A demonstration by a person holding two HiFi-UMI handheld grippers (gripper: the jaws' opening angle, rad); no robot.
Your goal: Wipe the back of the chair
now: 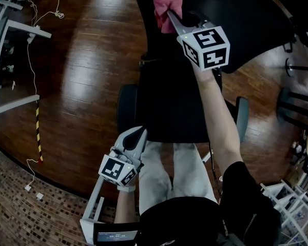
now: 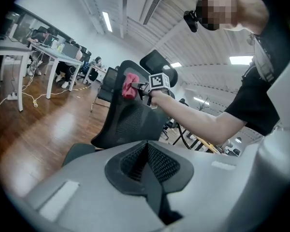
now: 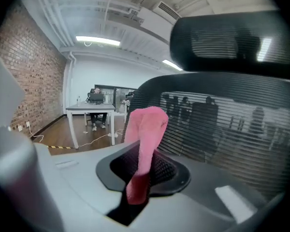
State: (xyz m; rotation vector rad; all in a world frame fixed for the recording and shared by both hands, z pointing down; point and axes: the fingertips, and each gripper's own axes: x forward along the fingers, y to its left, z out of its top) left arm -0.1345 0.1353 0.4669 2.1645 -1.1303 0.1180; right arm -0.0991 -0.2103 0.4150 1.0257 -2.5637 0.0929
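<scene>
The black mesh chair back [image 1: 195, 29] fills the top middle of the head view, with the seat [image 1: 169, 106] below it. My right gripper [image 1: 171, 16] is shut on a pink cloth [image 1: 167, 8], which is held up by the top of the back. In the right gripper view the pink cloth [image 3: 147, 129] sticks up from my right gripper [image 3: 137, 185], close beside the mesh back [image 3: 222, 124], under the headrest [image 3: 232, 42]. My left gripper [image 1: 137, 135] hangs low by the seat's near left corner, shut with nothing in it. In the left gripper view, the left gripper [image 2: 147, 153] faces the chair [image 2: 130, 120] from some way off.
A dark wooden floor [image 1: 87, 70] surrounds the chair. White desk frames [image 1: 10, 45] and loose cables [image 1: 32, 70] lie at the left, with a yellow-black strip [image 1: 38, 132]. Other chair bases [image 1: 292, 96] stand at the right. A white table [image 3: 89, 112] stands beyond the chair.
</scene>
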